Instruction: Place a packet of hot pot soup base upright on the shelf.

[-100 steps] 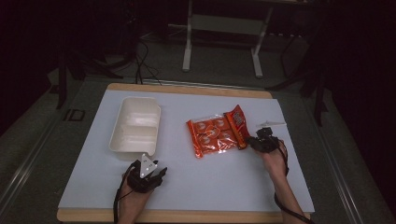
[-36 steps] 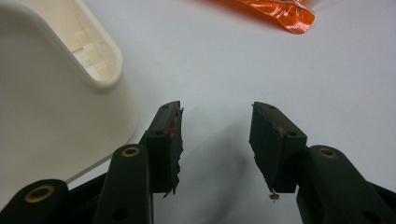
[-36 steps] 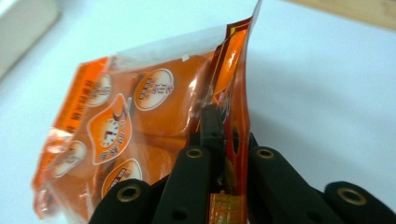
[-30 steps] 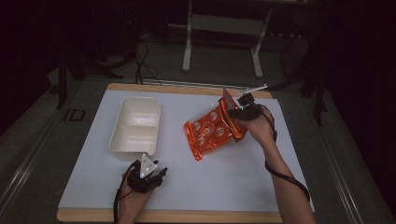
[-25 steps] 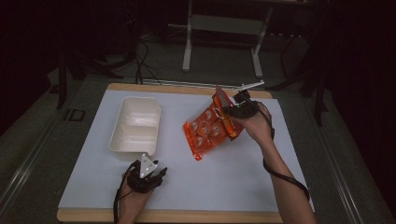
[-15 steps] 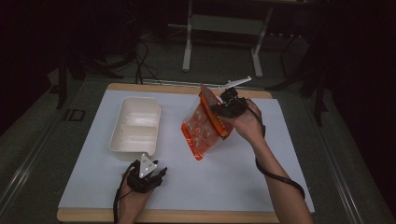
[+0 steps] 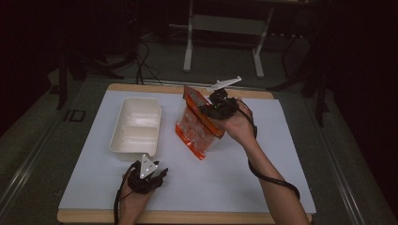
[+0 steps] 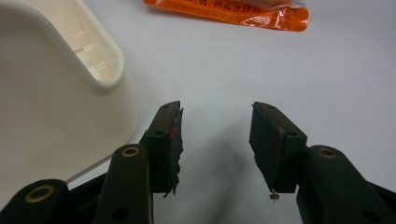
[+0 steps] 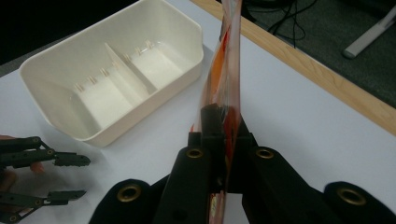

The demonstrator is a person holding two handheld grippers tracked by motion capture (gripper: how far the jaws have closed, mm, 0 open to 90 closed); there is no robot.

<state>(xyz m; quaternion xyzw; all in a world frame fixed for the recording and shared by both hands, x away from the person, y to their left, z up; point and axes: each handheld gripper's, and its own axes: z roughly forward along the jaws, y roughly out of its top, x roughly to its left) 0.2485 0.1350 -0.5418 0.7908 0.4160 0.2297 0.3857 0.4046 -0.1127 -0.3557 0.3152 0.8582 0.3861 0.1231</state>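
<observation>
Change since earlier: orange packet [image 7: 199,126] had been lifted off the worktop [image 7: 244,173] by the right hand-held gripper [image 7: 211,110] and carried left toward the tray; it had lain flat before and now hung nearly upright.
Left hand-held gripper [image 7: 157,174]: unchanged in place near the front edge of the worktop, just in front of the tray's near end; jaws spread apart with nothing between them, as the left gripper view showed [image 8: 215,135].
Right hand-held gripper: raised above the worktop's middle, jaws clamped on the packet's upper edge; in the right gripper view [image 9: 219,126] the packet [image 9: 224,60] stood edge-on between the closed jaws.
Orange packet: hanging from the right hand-held gripper, lower corner close to or touching the worktop, which of the two could not be told; just right of the tray.
White tray [image 7: 136,125]: on the left half of the worktop, two compartments split by a divider [image 9: 126,63], both bare.
Worktop: white sheet over a wooden board.
</observation>
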